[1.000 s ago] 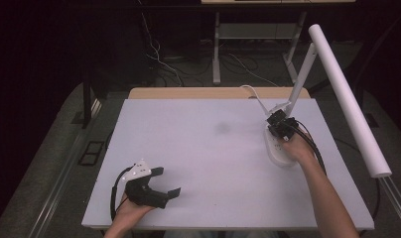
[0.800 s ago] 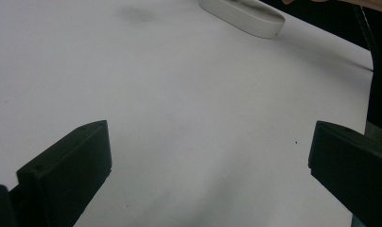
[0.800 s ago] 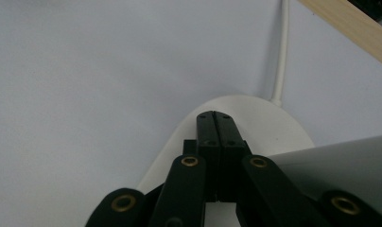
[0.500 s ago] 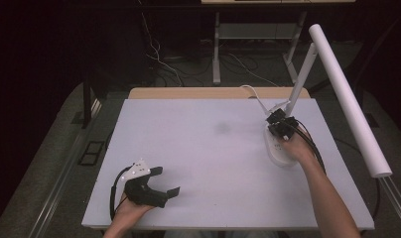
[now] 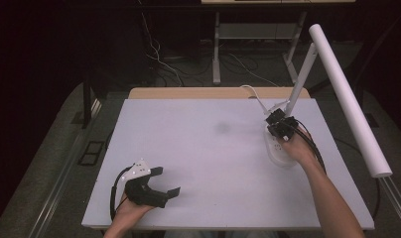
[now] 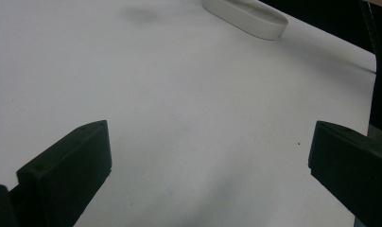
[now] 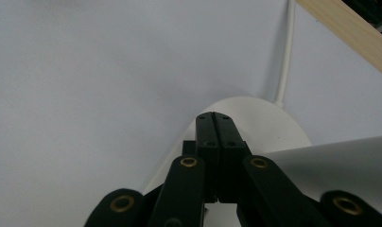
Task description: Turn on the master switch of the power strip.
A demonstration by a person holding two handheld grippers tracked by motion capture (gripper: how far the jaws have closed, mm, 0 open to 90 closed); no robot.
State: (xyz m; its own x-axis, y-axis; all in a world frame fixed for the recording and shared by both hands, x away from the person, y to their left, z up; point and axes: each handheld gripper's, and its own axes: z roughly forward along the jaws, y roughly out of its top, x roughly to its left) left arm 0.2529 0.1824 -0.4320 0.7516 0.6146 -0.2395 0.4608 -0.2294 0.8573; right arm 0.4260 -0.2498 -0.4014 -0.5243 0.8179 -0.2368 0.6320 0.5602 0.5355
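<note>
Lamp base (image 5: 279, 148), a white oval slab, sits right of centre in the high view, near the right edge of the white table (image 5: 198, 148); the right gripper (image 5: 281, 125) rests on its far end, jaws pressed flat together with nothing between them, tips on the base's top. A white arm (image 5: 300, 82) slants up from the base to a long tube (image 5: 347, 99) overhanging the table's right edge. Open tabletop spreads across the centre and left. The left gripper (image 5: 166, 181) lies low at the lower left, close to the near edge, jaws spread wide and empty. A hand covers the base's near end, and in the right gripper view the jaws hide whatever they touch. Both grippers sit just where they were a second ago.
</note>
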